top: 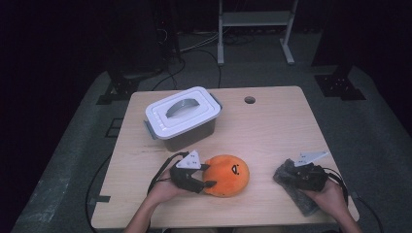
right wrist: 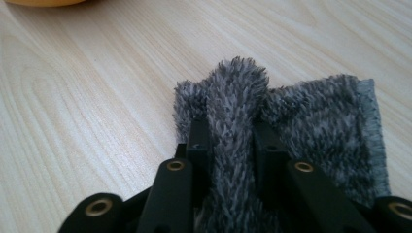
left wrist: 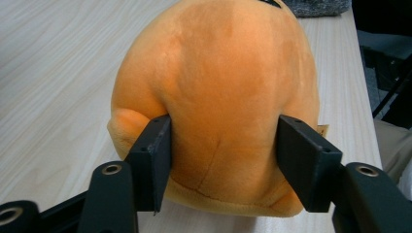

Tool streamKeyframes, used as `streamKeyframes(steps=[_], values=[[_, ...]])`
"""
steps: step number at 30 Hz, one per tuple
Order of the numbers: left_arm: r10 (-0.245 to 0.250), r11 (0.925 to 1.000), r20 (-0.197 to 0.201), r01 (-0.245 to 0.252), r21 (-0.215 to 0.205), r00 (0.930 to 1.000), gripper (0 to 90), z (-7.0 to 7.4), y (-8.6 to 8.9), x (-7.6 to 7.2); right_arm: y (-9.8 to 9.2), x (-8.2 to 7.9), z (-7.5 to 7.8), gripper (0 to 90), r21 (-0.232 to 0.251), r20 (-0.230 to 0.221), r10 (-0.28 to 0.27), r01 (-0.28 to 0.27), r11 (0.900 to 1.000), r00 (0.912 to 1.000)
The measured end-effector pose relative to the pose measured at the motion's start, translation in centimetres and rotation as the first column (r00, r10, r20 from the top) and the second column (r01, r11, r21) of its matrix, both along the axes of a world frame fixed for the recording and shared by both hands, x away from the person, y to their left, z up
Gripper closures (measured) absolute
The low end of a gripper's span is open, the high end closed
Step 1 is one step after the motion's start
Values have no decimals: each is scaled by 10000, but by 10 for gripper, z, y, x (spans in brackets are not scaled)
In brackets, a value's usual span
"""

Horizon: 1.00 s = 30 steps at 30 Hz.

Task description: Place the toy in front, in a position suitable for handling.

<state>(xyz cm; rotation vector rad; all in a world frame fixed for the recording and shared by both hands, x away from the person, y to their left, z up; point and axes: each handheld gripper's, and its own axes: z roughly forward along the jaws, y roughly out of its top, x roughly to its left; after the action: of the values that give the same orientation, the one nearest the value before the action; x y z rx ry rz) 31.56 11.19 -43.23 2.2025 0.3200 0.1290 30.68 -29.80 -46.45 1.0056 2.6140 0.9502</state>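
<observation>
round orange plush toy [left wrist: 228,97], fuzzy grey cloth [right wrist: 316,126]

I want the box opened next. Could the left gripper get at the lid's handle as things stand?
Probably not yet: the left gripper is clamped on the orange plush. The path to the box handle looks free.

orange plush toy [left wrist: 218,97] top cut off by the frame.

My left claw [top: 210,175] and right claw [top: 295,171] were black, each topped by a grey three-cornered plate, with brass-ringed screw holes and trailing black cables.
</observation>
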Motion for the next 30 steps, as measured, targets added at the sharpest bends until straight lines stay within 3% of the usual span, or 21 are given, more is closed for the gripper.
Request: streamKeyframes(steps=[5,6,7,8,9,10,11,13,14,15,16,17,18,19,21,22,24,27,30], values=[[-212,9997,-187,210,-147,9996,409,-2,-3,1,2,-2,8,759,481,218,210,-220,9986,9995],[-199,9997,-206,195,-173,9996,408,-2,-3,1,6,-4,18,760,933,475,380,-424,9947,9981],[-199,9997,-206,195,-173,9996,407,-2,-3,1,6,-4,18,760,933,475,380,-424,9947,9981],[-201,9996,-200,197,-197,9996,406,-2,-4,1,12,-6,30,760,1618,732,662,-773,9838,9951],[-225,9996,-184,221,-199,9996,406,-2,-5,1,12,-6,30,760,1618,732,662,-773,9838,9951],[-235,9994,-194,230,-252,9995,403,-2,-8,1,20,-8,42,759,2168,1094,948,-1168,9692,9895],[-235,9994,-194,230,-252,9995,402,-2,-8,1,20,-8,42,759,2168,1094,948,-1168,9692,9895],[-316,9992,-148,312,-229,9994,398,-2,-12,1,31,-10,53,759,2608,1426,1338,-1676,9507,9807],[-380,9990,-78,378,-224,9992,392,-2,-18,1,46,-12,60,759,2961,1644,1743,-2172,9301,9709],[-380,9990,-78,378,-224,9992,388,-2,-18,1,46,-12,60,759,2961,1644,1743,-2172,9301,9709],[-466,9988,76,467,-117,9989,385,-2,-24,-1,62,-15,65,758,3167,1848,2202,-2702,9092,9578],[-473,9989,126,473,-61,9988,380,-1,-27,-2,70,-17,66,757,3215,1953,2405,-2938,9002,9508],[-473,9989,126,473,-61,9988,375,-1,-27,-2,70,-17,66,757,3215,1953,2405,-2938,9002,9508],[-477,9988,156,477,-48,9987,368,-1,-29,-3,84,-19,67,757,3183,2059,2741,-3291,8890,9394],[-455,9990,270,456,-27,9986,365,-2,-31,-5,90,-20,66,756,3065,2084,2859,-3401,8891,9353],[-405,9992,271,405,7,9988,365,-2,-30,-4,97,-20,62,756,2779,2028,2982,-3468,8958,9327],[-351,9994,228,352,-7,9991,366,-2,-29,-4,97,-19,58,757,2840,2008,2995,-3480,8935,9327],[-256,9996,166,258,-79,9995,368,-4,-28,-3,92,-17,54,757,3042,1911,2889,-3364,8912,9381],[-134,9998,44,135,-176,9999,368,-6,-23,-1,83,-18,48,757,3057,1842,2730,-3190,8971,9442]])
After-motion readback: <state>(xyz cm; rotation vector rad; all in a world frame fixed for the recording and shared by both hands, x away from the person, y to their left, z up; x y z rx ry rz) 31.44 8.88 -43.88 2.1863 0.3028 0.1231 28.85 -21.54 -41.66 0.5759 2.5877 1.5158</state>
